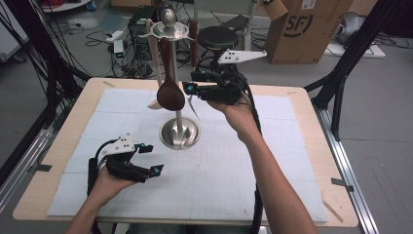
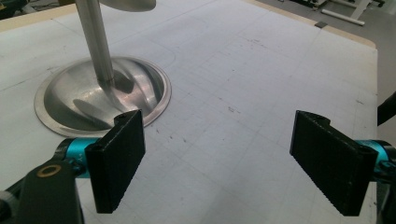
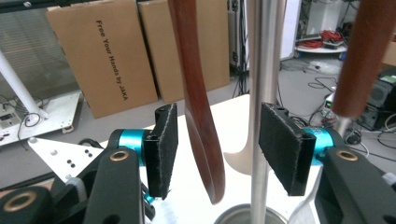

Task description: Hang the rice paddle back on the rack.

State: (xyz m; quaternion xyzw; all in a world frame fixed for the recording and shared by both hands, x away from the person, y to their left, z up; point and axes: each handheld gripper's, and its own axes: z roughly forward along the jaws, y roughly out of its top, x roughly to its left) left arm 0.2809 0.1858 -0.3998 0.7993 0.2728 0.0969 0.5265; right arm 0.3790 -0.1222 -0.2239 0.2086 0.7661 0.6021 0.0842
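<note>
A steel utensil stand [image 1: 179, 134] rises from a round base in the middle of the white mat. A dark wooden spoon [image 1: 170, 95] hangs from its top ring, beside a pale wooden spatula [image 1: 155, 53] and a brown-handled utensil [image 1: 194, 36]. My right gripper [image 1: 191, 82] is held up level at the stand's right side, open. In the right gripper view the spoon [image 3: 201, 116] and the stand's pole [image 3: 264, 93] hang between the jaws of my right gripper [image 3: 217, 149], and neither pad touches them. My left gripper [image 1: 152, 159] rests low at the front left, open and empty, facing the base [image 2: 70, 107].
A wooden table [image 1: 302, 92] carries the white gridded mat [image 1: 219, 175]. Behind it stand a black stool [image 1: 217, 36], a cardboard box [image 1: 304, 29] and floor cables. Dark frame legs flank both sides.
</note>
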